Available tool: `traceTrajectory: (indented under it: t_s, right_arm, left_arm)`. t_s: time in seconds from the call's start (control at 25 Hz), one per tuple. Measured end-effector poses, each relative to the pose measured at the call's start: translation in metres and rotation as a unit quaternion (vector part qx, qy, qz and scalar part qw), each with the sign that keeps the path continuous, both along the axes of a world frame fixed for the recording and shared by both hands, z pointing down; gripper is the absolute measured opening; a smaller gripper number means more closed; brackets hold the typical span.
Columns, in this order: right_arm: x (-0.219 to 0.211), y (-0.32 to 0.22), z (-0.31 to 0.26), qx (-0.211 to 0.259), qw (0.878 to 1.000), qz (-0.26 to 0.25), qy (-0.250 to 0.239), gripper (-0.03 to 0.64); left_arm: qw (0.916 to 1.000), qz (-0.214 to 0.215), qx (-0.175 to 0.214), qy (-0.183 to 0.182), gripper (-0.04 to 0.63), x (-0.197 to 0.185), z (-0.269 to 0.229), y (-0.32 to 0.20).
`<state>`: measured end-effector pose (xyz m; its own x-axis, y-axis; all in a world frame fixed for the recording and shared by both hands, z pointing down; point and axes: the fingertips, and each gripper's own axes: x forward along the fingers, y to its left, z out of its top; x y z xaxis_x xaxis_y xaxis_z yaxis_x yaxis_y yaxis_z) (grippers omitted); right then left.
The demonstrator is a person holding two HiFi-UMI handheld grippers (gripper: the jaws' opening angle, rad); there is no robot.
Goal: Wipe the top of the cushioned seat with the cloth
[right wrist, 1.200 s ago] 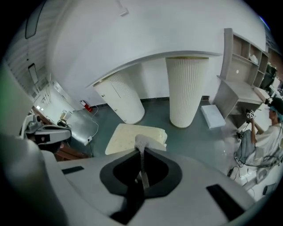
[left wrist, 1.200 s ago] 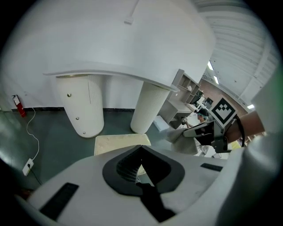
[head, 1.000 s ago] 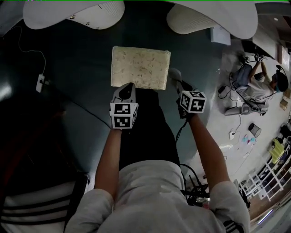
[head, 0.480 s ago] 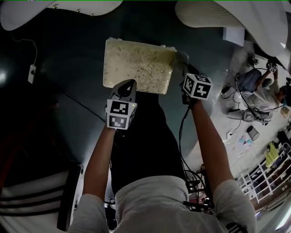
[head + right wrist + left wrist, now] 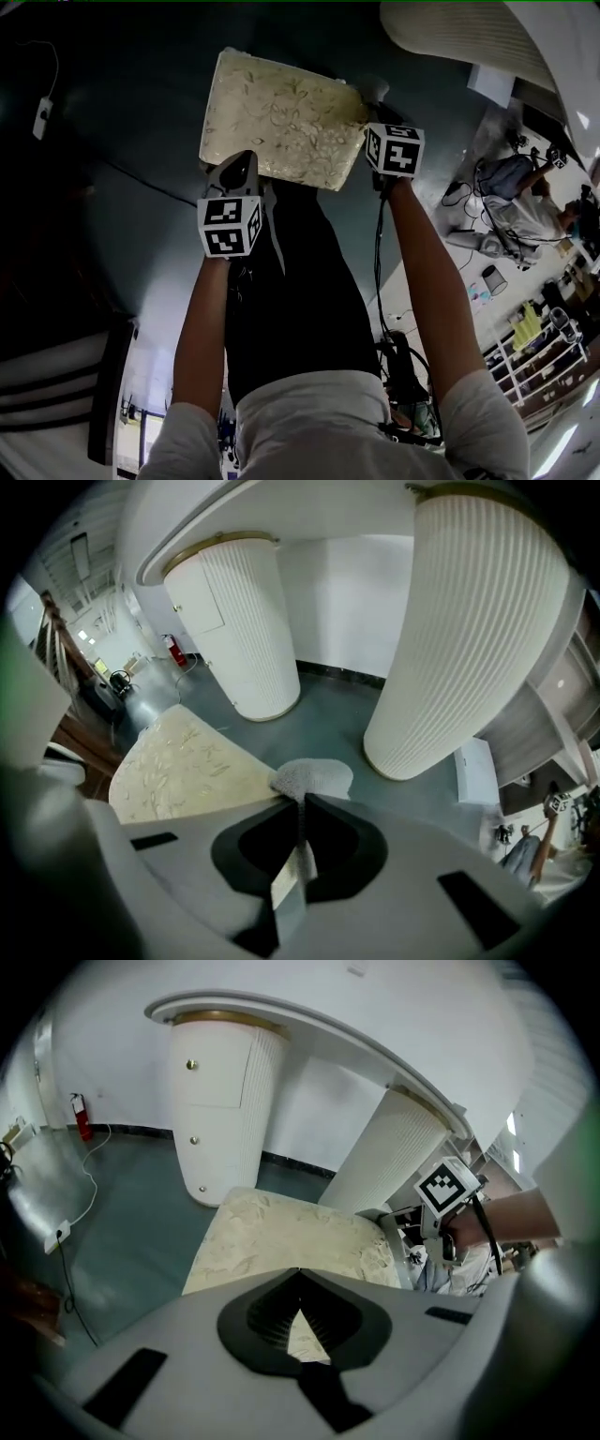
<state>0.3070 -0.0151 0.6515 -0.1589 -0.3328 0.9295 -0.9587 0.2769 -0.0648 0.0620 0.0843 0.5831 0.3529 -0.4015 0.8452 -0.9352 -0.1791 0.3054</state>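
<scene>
The cushioned seat [image 5: 279, 117] is a cream rectangular pad with a leaf pattern, standing on the dark green floor ahead of me. My right gripper [image 5: 378, 117] is at the seat's right edge, shut on a grey cloth [image 5: 372, 89] that sticks out past the far right corner. In the right gripper view the cloth [image 5: 314, 778] bunches beyond the shut jaws of the right gripper [image 5: 302, 803], beside the seat [image 5: 178, 766]. My left gripper [image 5: 244, 161] hovers over the seat's near edge. The left gripper [image 5: 298, 1272] is shut with nothing in it, above the seat [image 5: 281, 1232].
Two white ribbed pillars [image 5: 469, 639] [image 5: 239, 621] rise behind the seat. A power strip with a cable [image 5: 42, 117] lies on the floor at the left. A person [image 5: 511, 202] sits on the pale floor at the right, near shelves [image 5: 548, 337]. A fire extinguisher [image 5: 82, 1116] stands by the wall.
Both grippers have moved forward to the seat. The right one, with the cloth, went from beside the seat's near right corner up along its right edge. The seat now appears larger and tilted.
</scene>
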Motion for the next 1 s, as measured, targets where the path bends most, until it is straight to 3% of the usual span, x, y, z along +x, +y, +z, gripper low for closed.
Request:
traceTrajectory:
  t_s: [0.4,1.0]
  right_arm:
    - [-0.011,0.004,0.000,-0.022,0.999,-0.030,0.025,0.014]
    - [-0.090,-0.015,-0.006,-0.029,0.994,-0.101,-0.009,0.014]
  left_arm:
    - [0.9996,-0.026,0.009,-0.009,0.014,-0.040,0.001,-0.012]
    - [0.9964,-0.084,0.007,0.001,0.014,-0.086,0.000,-0.021]
